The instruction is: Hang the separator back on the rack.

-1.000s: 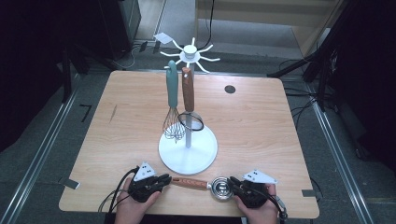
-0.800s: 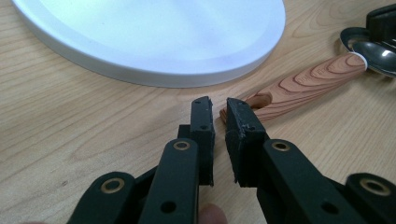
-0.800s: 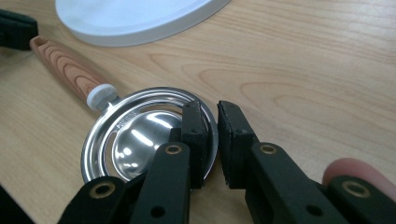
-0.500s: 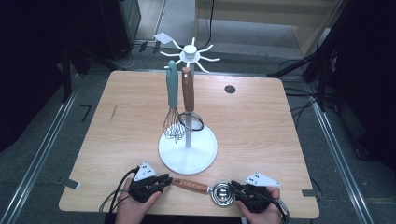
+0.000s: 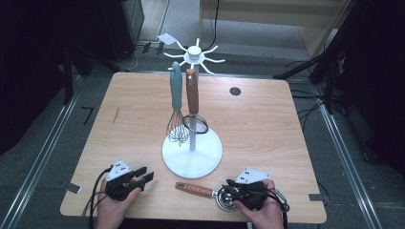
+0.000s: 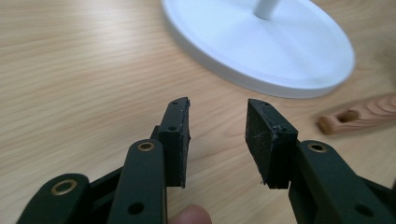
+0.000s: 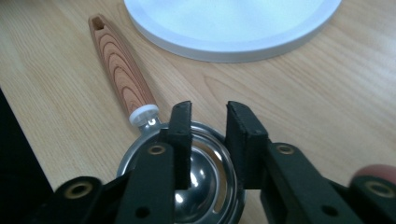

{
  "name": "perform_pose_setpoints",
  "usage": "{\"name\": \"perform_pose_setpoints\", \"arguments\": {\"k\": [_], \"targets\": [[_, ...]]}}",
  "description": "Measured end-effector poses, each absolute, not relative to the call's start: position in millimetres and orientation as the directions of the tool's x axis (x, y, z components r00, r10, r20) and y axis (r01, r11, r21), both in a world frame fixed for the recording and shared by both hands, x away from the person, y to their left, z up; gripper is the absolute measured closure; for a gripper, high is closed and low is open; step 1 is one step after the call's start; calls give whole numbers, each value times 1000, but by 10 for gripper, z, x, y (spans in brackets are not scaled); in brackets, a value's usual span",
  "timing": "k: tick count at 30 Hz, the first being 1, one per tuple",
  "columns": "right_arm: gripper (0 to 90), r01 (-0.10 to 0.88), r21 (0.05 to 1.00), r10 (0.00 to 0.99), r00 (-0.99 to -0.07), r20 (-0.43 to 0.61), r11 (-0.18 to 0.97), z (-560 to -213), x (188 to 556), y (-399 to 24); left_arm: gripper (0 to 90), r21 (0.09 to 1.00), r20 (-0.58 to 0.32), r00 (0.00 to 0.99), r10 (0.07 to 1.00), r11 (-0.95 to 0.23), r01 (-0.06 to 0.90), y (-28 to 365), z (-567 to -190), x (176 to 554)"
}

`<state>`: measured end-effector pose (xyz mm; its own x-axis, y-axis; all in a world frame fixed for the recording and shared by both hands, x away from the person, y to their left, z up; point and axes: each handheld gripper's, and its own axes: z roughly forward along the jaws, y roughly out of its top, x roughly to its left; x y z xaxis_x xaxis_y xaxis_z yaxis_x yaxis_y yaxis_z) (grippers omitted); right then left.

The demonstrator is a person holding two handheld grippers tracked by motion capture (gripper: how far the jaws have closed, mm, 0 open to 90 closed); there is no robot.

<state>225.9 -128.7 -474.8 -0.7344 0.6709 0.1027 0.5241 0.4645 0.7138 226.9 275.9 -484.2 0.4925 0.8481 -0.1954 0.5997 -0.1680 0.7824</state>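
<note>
Glossy metal strainer bowl, smooth wood-grain handle, matt wooden table, glossy white stand base

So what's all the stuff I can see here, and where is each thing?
Light wooden table: one, under everything.
White hook stand with round base: one, table middle.
Teal-handled wire whisk: one, hanging on the stand.
Brown wooden-handled ring tool: one, hanging beside the whisk.
Wooden-handled shiny metal scoop: one, lying flat at the near edge.
Dark round hole: one, far right of the tabletop.
Left gripper: black, open, nothing between its jaws.
Right gripper: black, open, above the scoop's bowl.
</note>
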Motion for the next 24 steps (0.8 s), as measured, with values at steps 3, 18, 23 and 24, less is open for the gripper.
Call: {"name": "perform_pose_setpoints", "arguments": {"k": [3,18,23,24], "targets": [[760,486,699,631,-773,64,525,-4677,2297,-1252,605,790,-198,458,866,-135,598,2933,-4836,2285],[566,422,606,477,-875,80,674,-4427,2599,-972,460,834,-218,372,903,-26,551,3557,-4803,2291],[622,373,562,423,-905,45,738,-4417,2644,-815,324,834,-240,336,911,16,552,3663,-4797,2291],[633,364,554,412,-910,42,749,-4419,2650,-797,309,835,-233,330,915,14,549,3684,-4785,2291]]}}
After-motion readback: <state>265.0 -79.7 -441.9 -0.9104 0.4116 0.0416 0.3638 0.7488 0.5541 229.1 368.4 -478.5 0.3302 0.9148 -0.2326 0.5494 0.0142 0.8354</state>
